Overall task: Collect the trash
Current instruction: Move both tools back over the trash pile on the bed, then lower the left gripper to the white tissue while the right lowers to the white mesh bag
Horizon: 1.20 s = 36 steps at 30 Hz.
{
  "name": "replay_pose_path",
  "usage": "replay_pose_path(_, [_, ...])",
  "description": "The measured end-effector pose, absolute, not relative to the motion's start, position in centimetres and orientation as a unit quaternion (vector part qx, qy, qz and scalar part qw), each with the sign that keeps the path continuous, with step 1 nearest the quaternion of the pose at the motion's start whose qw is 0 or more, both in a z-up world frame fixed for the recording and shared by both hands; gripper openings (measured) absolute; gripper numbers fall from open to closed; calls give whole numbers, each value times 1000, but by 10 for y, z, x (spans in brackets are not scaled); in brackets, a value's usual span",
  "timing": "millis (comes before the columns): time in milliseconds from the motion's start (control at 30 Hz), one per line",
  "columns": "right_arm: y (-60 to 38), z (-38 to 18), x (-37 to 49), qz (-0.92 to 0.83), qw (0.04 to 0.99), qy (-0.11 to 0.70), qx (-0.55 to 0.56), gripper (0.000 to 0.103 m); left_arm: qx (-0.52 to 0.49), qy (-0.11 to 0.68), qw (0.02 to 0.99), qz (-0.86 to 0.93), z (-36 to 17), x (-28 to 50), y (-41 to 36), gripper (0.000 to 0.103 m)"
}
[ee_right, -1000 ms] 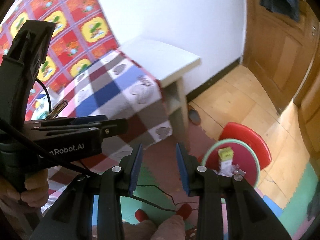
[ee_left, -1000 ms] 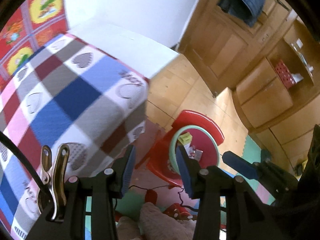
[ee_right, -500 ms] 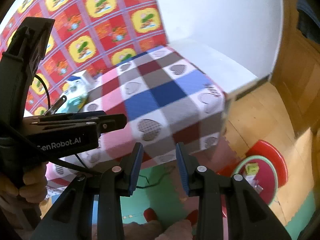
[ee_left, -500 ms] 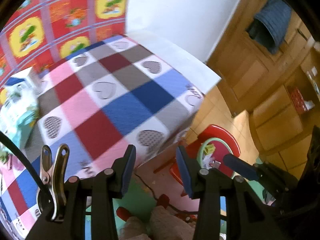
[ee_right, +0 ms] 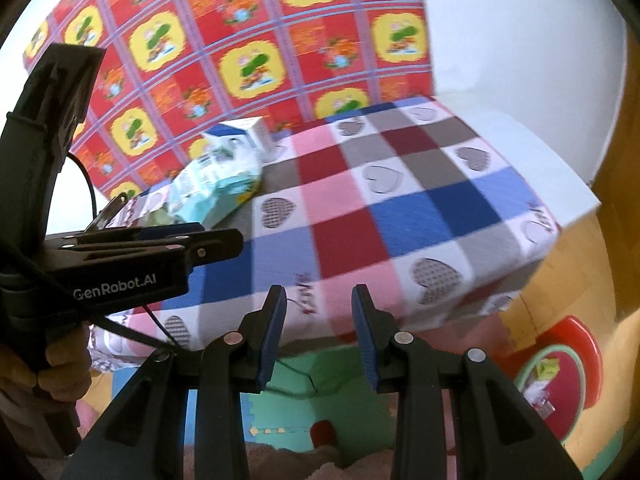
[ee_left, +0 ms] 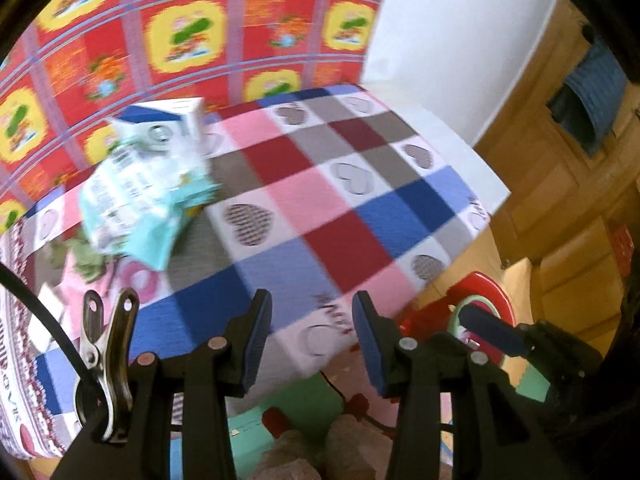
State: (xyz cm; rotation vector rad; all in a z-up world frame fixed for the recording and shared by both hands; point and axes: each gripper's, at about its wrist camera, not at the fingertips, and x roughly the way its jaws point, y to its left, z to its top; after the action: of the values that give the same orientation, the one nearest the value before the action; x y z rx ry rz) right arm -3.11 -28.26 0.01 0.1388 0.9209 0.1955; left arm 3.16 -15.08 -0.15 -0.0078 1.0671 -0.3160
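Both claws, left (ee_left: 312,336) and right (ee_right: 319,330), wide and empty, have swung from bin (ee_right: 560,380) up to table (ee_left: 320,208); wrapper (ee_left: 140,196) upper left comes next.

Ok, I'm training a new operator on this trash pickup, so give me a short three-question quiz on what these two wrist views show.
1. True or false: the left gripper holds a piece of trash.
2. Where does the crumpled teal wrapper lie? A) on the checked tablecloth B) in the basin on the red stool C) on the floor mat
3. Fill in: the right gripper jaws stand ____.

Key: 1 false, both grippers are empty; 2 A, beside the white and blue carton; 3 open.
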Motion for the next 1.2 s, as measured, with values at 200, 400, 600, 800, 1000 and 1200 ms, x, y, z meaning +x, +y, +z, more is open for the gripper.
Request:
replay_pose_path(200, [-250,-2,-16,121,886,444,58,35,-21,506,856,-105,-3,33,-96,44])
replay_pose_path(400, [-222,-1,2,144,880,450,54,35,-38,512,857,-54,-8,33,-42,44])
replay_pose_path(600, [-204,4,18,160,878,450,39,35,-49,516,855,-32,-20,36,-2,44])
replay_pose_path(800, [-192,3,39,175,874,451,34,35,-67,529,846,3,-38,43,36,44])
replay_pose_path(1000, [-184,-5,71,193,867,458,45,35,-73,547,833,39,-57,55,71,44])
replay_pose_path(1200, [-172,-13,103,213,857,468,36,35,-64,563,824,25,-72,70,95,44])
